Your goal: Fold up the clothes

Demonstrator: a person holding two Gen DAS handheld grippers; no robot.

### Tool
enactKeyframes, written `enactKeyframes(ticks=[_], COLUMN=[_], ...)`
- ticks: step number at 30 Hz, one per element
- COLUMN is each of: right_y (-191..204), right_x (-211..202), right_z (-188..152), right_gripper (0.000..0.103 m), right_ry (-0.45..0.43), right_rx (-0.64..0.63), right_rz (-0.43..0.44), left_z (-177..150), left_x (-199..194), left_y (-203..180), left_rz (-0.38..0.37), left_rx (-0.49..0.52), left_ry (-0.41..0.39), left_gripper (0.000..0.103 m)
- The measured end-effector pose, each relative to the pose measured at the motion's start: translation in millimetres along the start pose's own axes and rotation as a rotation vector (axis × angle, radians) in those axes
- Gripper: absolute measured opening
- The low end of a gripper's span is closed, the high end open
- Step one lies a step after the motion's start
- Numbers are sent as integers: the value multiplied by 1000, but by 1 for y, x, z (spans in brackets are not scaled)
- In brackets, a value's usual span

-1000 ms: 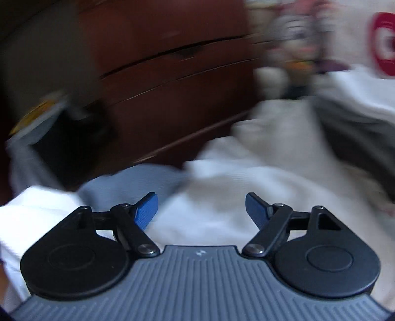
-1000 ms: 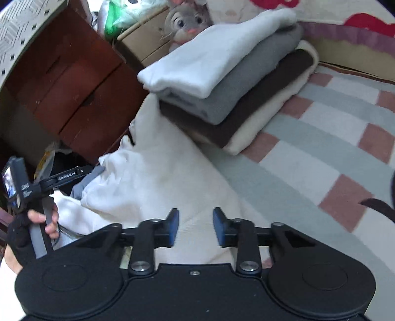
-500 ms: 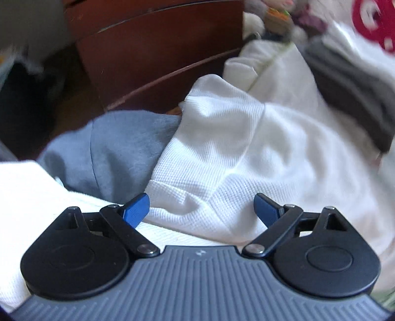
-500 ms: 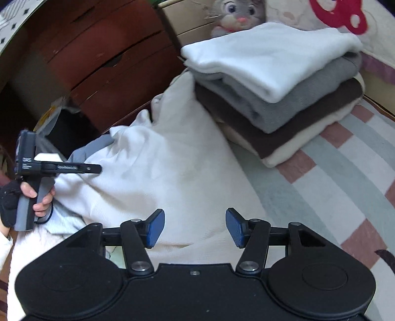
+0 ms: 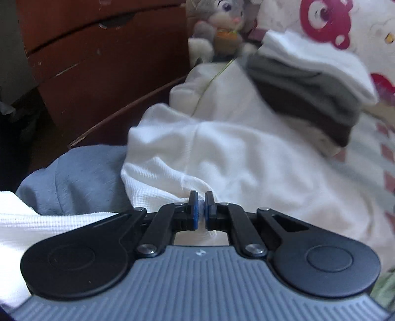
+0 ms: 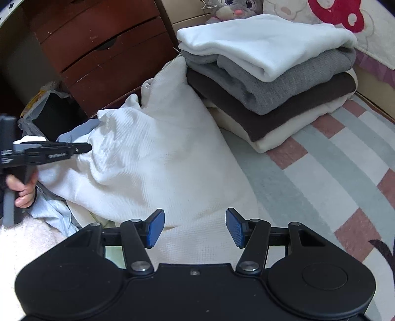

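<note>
Far left in the right wrist view, a hand [image 6: 23, 191] grips the handle of the left gripper [image 6: 85, 147], and its tip is buried in the edge of the white sweater [image 6: 153, 158]. From the left wrist view you get it close up: the left gripper [image 5: 200, 210] has its blue pads pressed together on a bunched fold of that white sweater [image 5: 246, 160], pinching it tight. Just left of the pinch, a grey-blue garment [image 5: 79, 177] pokes out from under the white one, near the bed's left edge. Behind stands a wooden dresser [image 6: 98, 49], drawers closed, contents unseen. Moving right, the sweater sprawls rumpled across the striped bedspread [image 6: 321, 177]. The right gripper [image 6: 195, 227] hovers over its near hem, fingers spread wide, holding nothing. Further right, a folded stack [image 6: 271, 74] sits toward the bed's far edge: white on top, then grey, brown, cream. A plush rabbit [image 6: 234, 7] peeks out behind it.
</note>
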State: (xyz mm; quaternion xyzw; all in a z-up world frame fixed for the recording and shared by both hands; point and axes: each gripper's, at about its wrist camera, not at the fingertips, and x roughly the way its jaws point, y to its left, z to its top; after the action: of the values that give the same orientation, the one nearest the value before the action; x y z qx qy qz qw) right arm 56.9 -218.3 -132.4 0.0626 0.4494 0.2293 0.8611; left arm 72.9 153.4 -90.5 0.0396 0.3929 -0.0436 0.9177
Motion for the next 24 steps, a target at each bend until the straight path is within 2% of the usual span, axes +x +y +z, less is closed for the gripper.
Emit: enactKeyframes(ticks=[2,4,5,6,7,8,10,12,13,15,17,19,21,22,23,24], right_y=[0,-1,-1,-1,-1,0,1,1,1,1,-1,-2,-4,-5,-6,-7], right_x=[0,1,2,3,4,5,6,6,6,7,7,7,6,5,4,3], right_z=[-1,-2,-3,-3,-4,-5,-6,-7,-7,-7,-8,-8,-9,-9,-10,-10], right_gripper=[60,60,60,60,60,60,60,60,60,60,60,60,60,60,60,60], right_ry=[1,2,5,8,11,13,20,24,24,26,25,14,7,5,2,0], right_rx=[3,5,8,11,12,12,7,-2,-6,-11,-3,10,23,29,36,43], right_rz=[2,4,8,10,11,10,8,3,-2,-8,-13,-24,-32,-36,-39,-43], left_z=[5,7,9,9,9,8,7,6,6,4,3,2,1,1,2,4], left_x=[-5,-7,-6,-4,-1,3,11,22,28,40,51,53,52,50,46,43], left_y=[-1,5,9,13,16,16,16,15,18,29,40,38,39,40,38,37], left_rz=[27,-17,-36,-21,0,59,207,417,462,328,200,167,121,95,82,70], left_rx=[-6,-48,-77,-104,-126,-118,-84,-38,-32,-99,-163,-191,-241,-272,-283,-294], left_ry=[-3,3,10,22,34,42,58,77,88,168,242,238,214,194,176,158], left_gripper=[5,8,19,39,49,60,62,72,74,84,85,85,79,69,34,2])
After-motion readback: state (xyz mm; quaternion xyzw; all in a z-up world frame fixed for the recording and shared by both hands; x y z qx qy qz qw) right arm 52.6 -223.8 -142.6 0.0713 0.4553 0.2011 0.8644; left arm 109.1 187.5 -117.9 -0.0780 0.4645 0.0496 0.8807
